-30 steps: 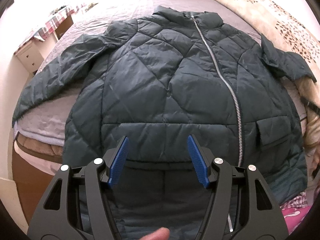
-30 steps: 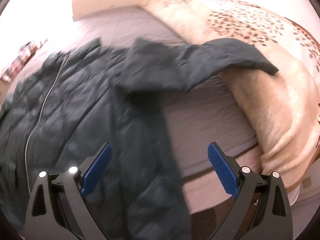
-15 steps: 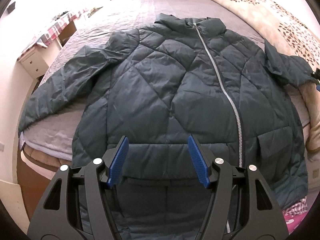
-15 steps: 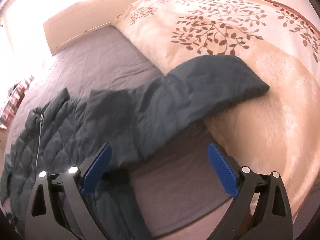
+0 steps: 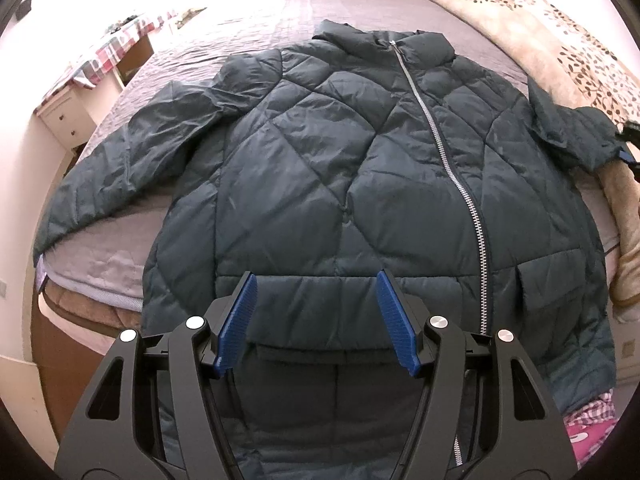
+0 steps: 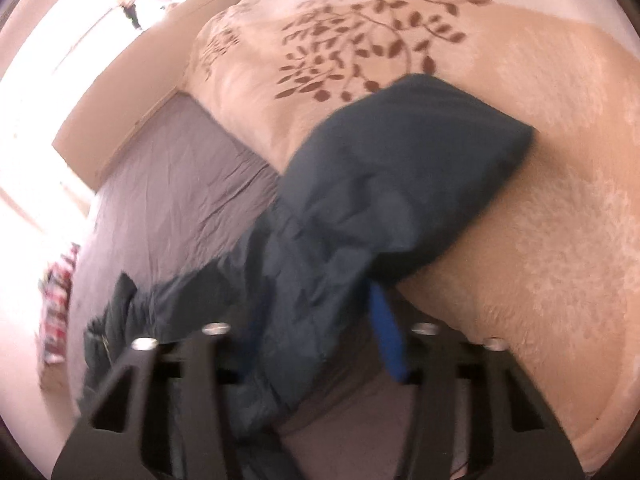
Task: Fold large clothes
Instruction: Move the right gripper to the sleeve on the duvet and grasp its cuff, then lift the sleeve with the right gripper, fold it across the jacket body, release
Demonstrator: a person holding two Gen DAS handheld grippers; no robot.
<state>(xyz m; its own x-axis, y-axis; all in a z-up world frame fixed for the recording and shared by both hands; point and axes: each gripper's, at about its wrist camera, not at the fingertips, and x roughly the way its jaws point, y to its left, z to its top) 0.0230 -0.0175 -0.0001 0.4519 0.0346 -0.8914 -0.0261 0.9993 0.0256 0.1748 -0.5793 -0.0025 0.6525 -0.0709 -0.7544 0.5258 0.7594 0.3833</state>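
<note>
Holding your left gripper (image 5: 316, 320) released low in the frame, you hovered over the hem of the jacket (image 5: 360, 184), which lay zipped and spread flat across the bed (image 5: 304, 8) at centre frame. Your right gripper (image 6: 320, 320) had clenched on the jacket's sleeve (image 6: 392, 184), draped over the blanket (image 6: 540, 240) at right.

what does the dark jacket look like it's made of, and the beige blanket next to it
Jacket: probably thin synthetic shell, nylon-like, with padding; slight sheen, fine crinkles, puffy quilted panels, metal-looking silver zipper.
Blanket: likely plush fleece; matte, fuzzy nap, brown leaf print.
</note>
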